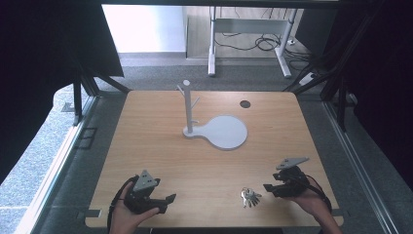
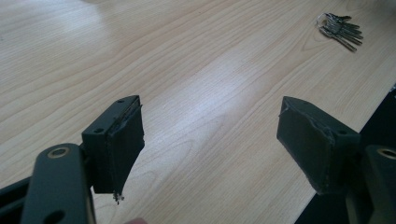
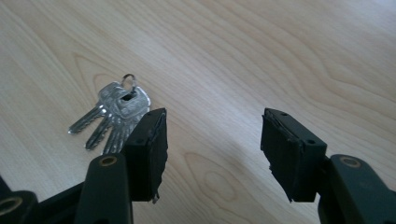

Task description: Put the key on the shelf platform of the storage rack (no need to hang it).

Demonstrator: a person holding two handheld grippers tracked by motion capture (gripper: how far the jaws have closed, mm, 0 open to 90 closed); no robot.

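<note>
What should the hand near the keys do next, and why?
Probably slide the right gripper a little toward the keys so they sit between its open jaws. The keys lie flat on the table, just outside one jaw and untouched, while the left gripper is farther from them.

Silver keys point(image 1: 250, 197), white stand point(image 1: 221, 130), pale wood-grain table point(image 1: 146, 146), black claws.

Keys point(image 1: 250, 197) are placed on the table point(image 1: 160, 146) near its front edge, between both grippers; the stand point(image 1: 214, 130) is set behind, mid-table.
</note>
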